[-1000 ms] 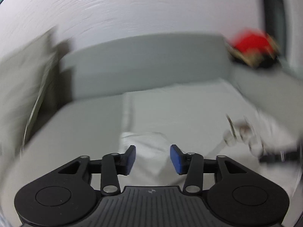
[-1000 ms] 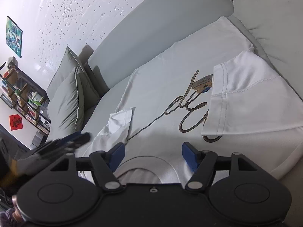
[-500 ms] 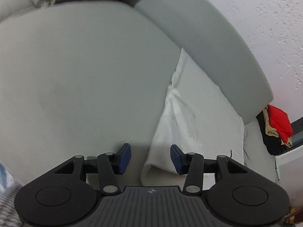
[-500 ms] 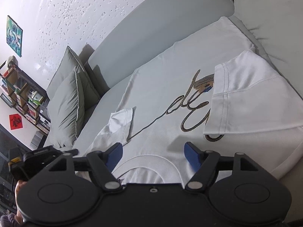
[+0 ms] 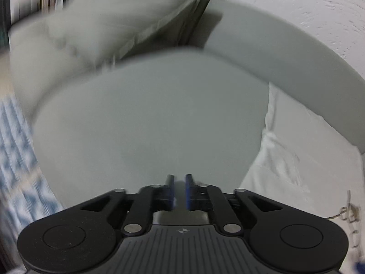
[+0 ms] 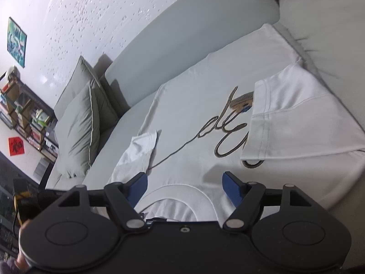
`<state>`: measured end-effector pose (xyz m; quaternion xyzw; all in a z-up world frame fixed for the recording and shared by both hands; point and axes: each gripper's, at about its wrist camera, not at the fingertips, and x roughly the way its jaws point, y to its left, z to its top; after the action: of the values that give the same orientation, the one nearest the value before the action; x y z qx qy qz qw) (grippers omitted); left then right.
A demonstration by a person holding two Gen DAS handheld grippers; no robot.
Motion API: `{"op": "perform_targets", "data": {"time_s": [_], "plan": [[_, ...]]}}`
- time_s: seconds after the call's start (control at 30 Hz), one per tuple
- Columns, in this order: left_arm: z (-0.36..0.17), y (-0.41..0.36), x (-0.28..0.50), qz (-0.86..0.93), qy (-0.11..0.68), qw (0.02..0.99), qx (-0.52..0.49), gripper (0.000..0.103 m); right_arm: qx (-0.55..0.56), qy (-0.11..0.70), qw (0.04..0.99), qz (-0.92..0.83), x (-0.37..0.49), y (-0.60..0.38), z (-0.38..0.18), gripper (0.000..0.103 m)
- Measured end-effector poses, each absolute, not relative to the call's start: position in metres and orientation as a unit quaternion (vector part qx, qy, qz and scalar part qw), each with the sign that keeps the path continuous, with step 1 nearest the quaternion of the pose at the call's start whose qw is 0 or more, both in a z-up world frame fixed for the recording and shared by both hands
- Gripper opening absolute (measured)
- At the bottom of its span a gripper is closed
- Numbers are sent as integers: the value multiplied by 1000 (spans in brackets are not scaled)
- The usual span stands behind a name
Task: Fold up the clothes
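Our left claw point(image 5: 178, 191) is closing right now. A moment ago its blue pads stood apart beside the sleeve edge; now they sit almost together. We see nothing between them, only bare grey sofa point(image 5: 148, 125) past the tips. The shirt point(image 5: 296, 171) lies off to the right of that claw, near but not touching it. The left picture is blurry, because that hand swung away from the shirt toward the pillows point(image 5: 95, 22).

Our right claw point(image 6: 186, 186) is open wide and has barely moved. It holds nothing. The shirt point(image 6: 205, 105) lies flat on the sofa point(image 6: 182, 34), and the right claw hovers over its collar point(image 6: 178, 194), one pad on each side. The far sleeve point(image 6: 296, 114) is already folded in over the shirt's gold writing point(image 6: 219, 130). The near sleeve point(image 6: 139, 153) lies crumpled at the shirt's left edge and is not folded in yet.

So we think the left claw shut on air. It missed the near sleeve, or it let go and closed. For the fold, that sleeve must still come in over the shirt. We would open the left claw and go back to that sleeve.
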<state>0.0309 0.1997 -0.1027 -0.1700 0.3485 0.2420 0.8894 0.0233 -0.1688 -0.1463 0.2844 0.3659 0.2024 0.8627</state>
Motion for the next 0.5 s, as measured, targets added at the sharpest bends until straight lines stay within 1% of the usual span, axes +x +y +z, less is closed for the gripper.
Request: {"op": "perform_targets", "data": {"time_s": [0.07,0.1,0.13,0.23,0.27,0.3,0.33,0.37,0.4,0.5], "plan": [[-96,186,32,210,327,911,-140,16,290,352,867,202,19,-173,-140,73],[-93,179,34,192,318,920,-126,18,287,338,874,199,17,-175,-135,73],[-93,170,42,177,316,925,-113,19,282,325,881,196,16,-178,-130,73],[-94,144,64,144,318,935,-55,29,250,300,910,142,20,-186,-117,73],[-98,133,74,142,325,935,-28,31,234,300,918,113,24,-189,-115,66],[-102,121,84,139,331,933,0,32,206,310,925,78,32,-191,-115,56],[-107,117,92,146,343,928,14,33,178,320,930,42,39,-192,-116,33],[-112,114,100,152,355,922,29,33,150,329,932,7,46,-194,-117,22],[-117,110,107,159,366,916,44,33,126,337,933,-26,53,-196,-118,22],[-129,119,114,175,405,897,42,35,101,377,918,-70,70,-203,-136,22]]}}
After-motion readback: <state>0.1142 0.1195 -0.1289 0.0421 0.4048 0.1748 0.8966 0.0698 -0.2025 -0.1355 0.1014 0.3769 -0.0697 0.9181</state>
